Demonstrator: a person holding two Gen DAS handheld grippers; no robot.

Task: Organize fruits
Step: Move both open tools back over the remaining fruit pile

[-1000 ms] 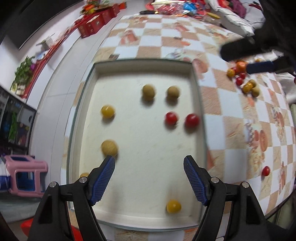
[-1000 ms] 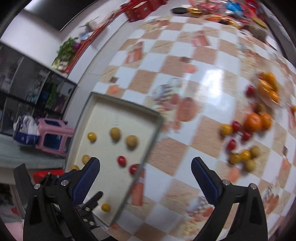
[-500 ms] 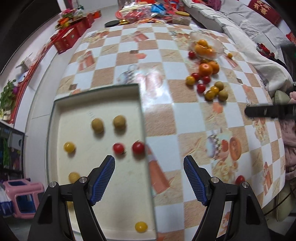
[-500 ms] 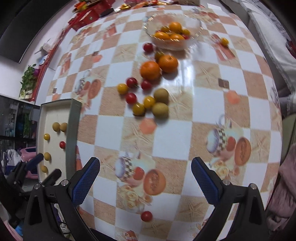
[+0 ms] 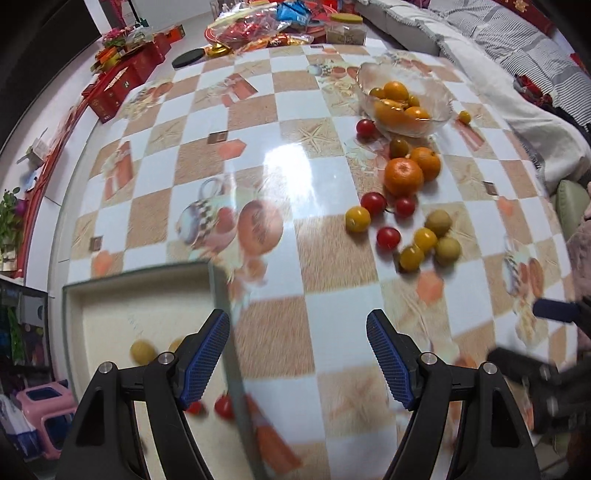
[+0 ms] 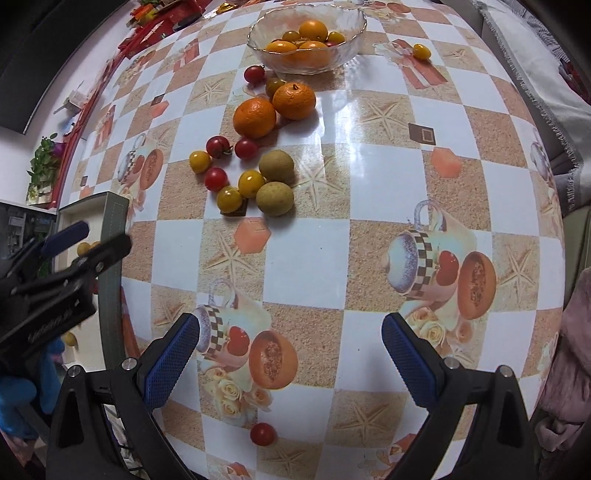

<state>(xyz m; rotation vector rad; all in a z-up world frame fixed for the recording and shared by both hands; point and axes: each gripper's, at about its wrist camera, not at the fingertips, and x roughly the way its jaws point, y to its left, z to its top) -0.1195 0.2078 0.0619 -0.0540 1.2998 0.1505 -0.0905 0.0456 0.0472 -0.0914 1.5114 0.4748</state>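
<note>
1. The left gripper (image 5: 298,356) is hanging over the worktop (image 5: 332,258) with its fingers (image 5: 207,354) standing apart and nothing between them; its left finger is lying over the right rim of the tray (image 5: 147,280).
2. The right gripper (image 6: 290,356) is pointing down at a bare patch of the worktop, its fingers (image 6: 171,356) also standing apart and holding nothing.
3. The tray is sitting at the worktop's left edge, carrying two tan fruits (image 5: 142,350) and two red tomatoes (image 5: 224,406); further pieces are partly hidden behind the gripper.
4. A loose cluster is lying well ahead of both grippers: two oranges (image 6: 255,117) touching each other, red tomatoes (image 6: 216,179), yellow tomatoes (image 6: 251,183) and two tan fruits (image 6: 275,198).
5. A glass bowl (image 6: 351,26) is standing beyond the cluster, holding oranges and small yellow fruit.
6. One red tomato (image 6: 263,434) is lying alone near the worktop's front edge, just below the right gripper's fingers.
7. One yellow tomato (image 6: 422,51) is sitting alone to the right of the bowl.
</note>
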